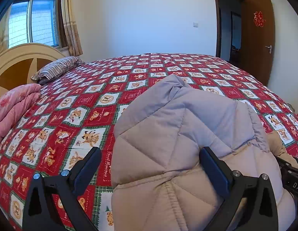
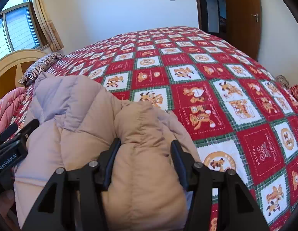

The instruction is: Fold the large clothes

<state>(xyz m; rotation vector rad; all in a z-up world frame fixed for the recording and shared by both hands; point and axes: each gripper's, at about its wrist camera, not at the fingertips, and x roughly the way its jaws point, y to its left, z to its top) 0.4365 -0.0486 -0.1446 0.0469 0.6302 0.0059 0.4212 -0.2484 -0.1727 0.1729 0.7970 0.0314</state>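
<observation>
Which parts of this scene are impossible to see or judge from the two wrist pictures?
- Padded beige quilted jacket: its lower part is cut off by the bottom edge in both wrist views, so its full shape is unknown.
- Left gripper: in the left wrist view the jacket hides whether its right pad presses the cloth.
- Red patchwork bedcover: the jacket covers the part beneath it.
- Room behind the brown wooden door: too dark.

Both tools are matte black. The left gripper (image 1: 149, 159) has angular triangular cut-out arms, silver round screw heads at the joints and dark blue finger pads (image 1: 214, 168). The right gripper (image 2: 145, 150) looks alike. White "GenRobot.AI" lettering marks one housing.
</observation>
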